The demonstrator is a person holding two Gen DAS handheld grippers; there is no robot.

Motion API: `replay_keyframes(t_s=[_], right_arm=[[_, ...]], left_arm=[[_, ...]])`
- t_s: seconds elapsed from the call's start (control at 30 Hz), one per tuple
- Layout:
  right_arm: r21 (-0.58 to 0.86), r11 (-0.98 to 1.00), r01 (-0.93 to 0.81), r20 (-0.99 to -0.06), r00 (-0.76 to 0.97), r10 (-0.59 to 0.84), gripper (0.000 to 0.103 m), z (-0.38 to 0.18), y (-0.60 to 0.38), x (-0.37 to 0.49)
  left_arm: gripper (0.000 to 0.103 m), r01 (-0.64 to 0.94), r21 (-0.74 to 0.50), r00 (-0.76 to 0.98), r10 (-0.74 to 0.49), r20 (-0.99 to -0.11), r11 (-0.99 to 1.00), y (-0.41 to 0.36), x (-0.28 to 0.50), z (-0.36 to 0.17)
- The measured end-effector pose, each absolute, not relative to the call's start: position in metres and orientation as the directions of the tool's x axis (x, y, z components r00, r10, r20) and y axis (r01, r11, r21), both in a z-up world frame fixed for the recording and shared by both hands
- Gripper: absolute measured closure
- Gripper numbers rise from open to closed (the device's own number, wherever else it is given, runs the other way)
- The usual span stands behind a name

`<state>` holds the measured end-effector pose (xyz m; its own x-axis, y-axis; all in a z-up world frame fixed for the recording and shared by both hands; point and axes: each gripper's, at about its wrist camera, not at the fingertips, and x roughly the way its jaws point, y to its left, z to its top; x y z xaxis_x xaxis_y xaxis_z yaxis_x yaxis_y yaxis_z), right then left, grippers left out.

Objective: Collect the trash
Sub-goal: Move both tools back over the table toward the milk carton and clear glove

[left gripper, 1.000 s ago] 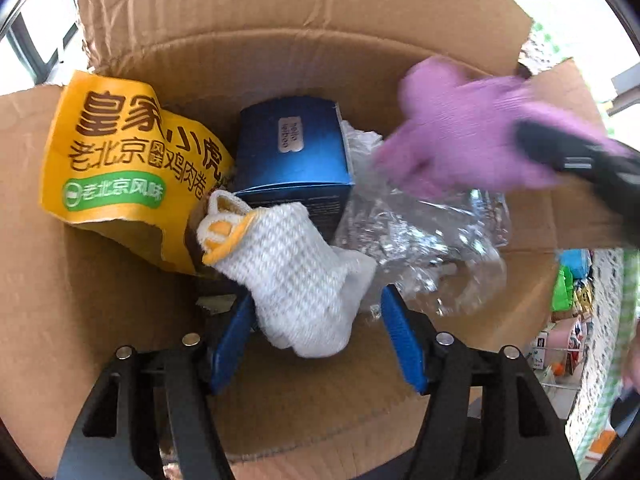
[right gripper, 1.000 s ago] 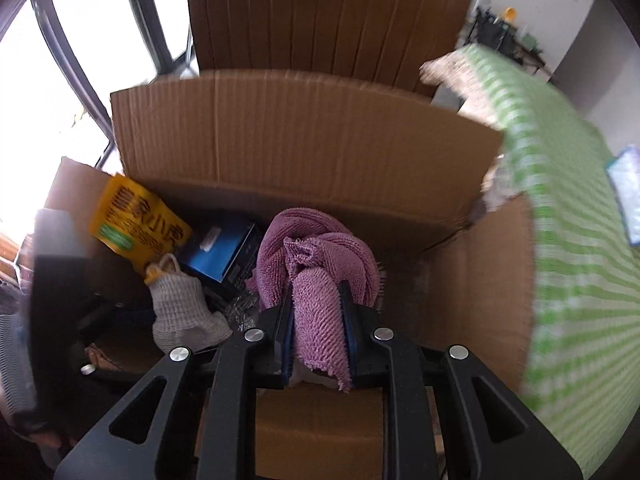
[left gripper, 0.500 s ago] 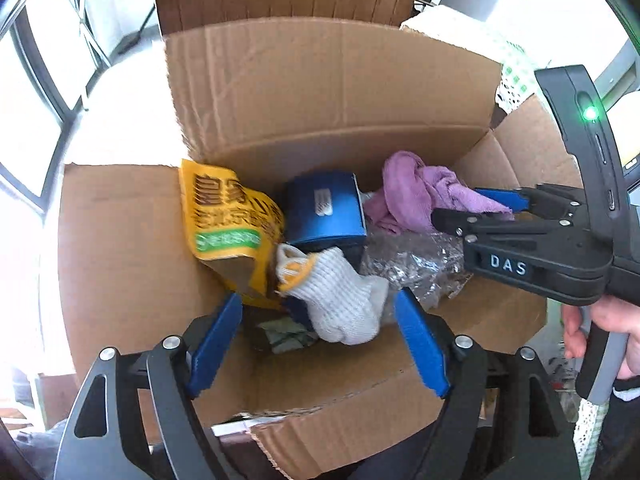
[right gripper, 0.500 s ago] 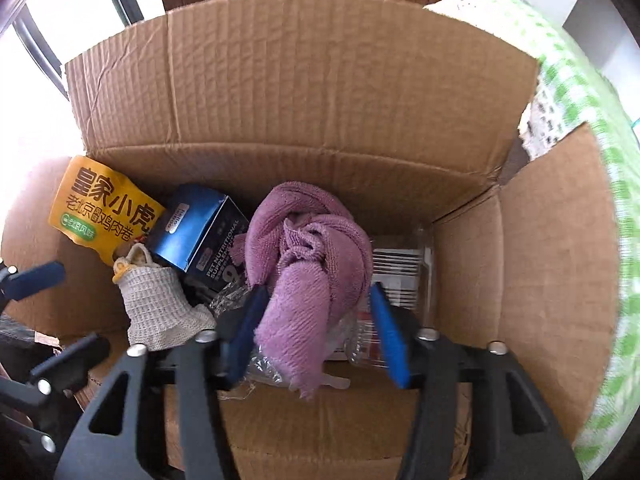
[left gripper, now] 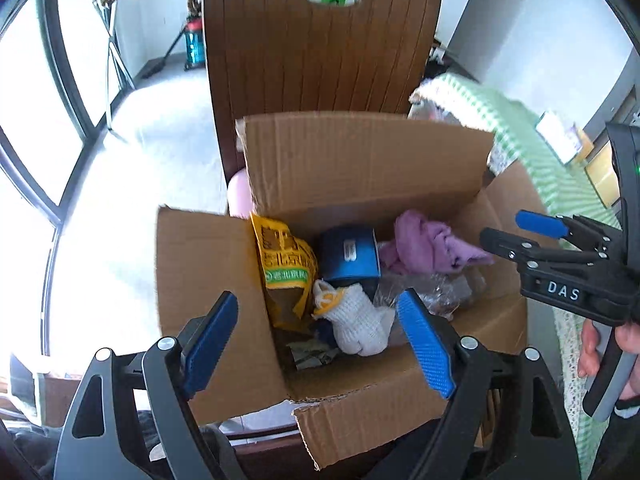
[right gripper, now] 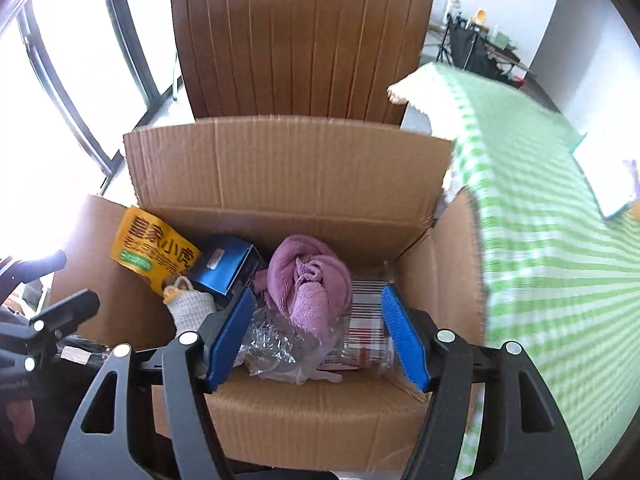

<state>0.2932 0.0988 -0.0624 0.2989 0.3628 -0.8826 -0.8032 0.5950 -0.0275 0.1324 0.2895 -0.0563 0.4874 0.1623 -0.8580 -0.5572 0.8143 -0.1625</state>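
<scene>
Box (right gripper: pixel 280 184): open cardboard carton on a brown chair (right gripper: pixel 304 48), flaps up; it fills the middle of both views.
Trash in box: all of it lies on the box floor, loosely piled and touching.
Wrapper (right gripper: pixel 154 254): yellow snack bag, leaning on the wall at 9 o'clock in the right view.
Carton (right gripper: pixel 224 264): small blue one, just beside the wrapper, toward the centre.
Glove (left gripper: pixel 356 320): white knit, at 6 o'clock of the carton in the left view, resting against the wrapper.
Cloth (right gripper: pixel 308 284): purple, heaped at centre, on top of crinkled clear plastic (right gripper: pixel 276 344).
Bottle (right gripper: pixel 368 332): clear, with a striped label, at 3 o'clock of the cloth.
Left gripper (left gripper: pixel 320 344): jaws wide apart, holding nothing, above the near rim at 6 o'clock.
Right gripper (right gripper: pixel 316 336): jaws wide apart, nothing between them gripped, above the cloth and bottle.
Bench (right gripper: pixel 540 240): green checked cover at 3 o'clock; a flat pale item lies at its far edge, too blurred to name.
Progress: judged well along, with several pieces already boxed and neither gripper carrying anything.
Left to do: cannot tell from these views; anything still on the bench would be next.
</scene>
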Motion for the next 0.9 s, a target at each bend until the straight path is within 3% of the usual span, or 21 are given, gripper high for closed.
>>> replay_keyframes(t_s=[0.47, 0.73, 0.8, 0.9], right_arm=[[-0.027, 0.618, -0.786, -0.782, 0.401, 0.477, 0.039, -0.008, 0.066, 0.262], [-0.007, 0.648, -0.762, -0.643, 0.500, 0.580, 0.039, 0.026, 0.032, 0.248], [0.001, 0.663, -0.749, -0.575, 0.542, 0.613, 0.039, 0.034, 0.017, 0.243], [0.041, 0.687, -0.726, -0.482, 0.588, 0.650, 0.039, 0.045, -0.006, 0.239]], left_arm=[[0.023, -0.561, -0.158, 0.631, 0.297, -0.716, 0.812, 0.264, 0.102, 0.003], [0.022, -0.518, -0.072, 0.756, 0.417, -0.505, 0.852, 0.231, 0.084, 0.049], [0.012, -0.518, -0.070, 0.779, 0.435, -0.452, 0.853, 0.224, 0.078, 0.057], [0.010, -0.522, -0.068, 0.808, 0.469, -0.357, 0.850, 0.212, 0.069, 0.069]])
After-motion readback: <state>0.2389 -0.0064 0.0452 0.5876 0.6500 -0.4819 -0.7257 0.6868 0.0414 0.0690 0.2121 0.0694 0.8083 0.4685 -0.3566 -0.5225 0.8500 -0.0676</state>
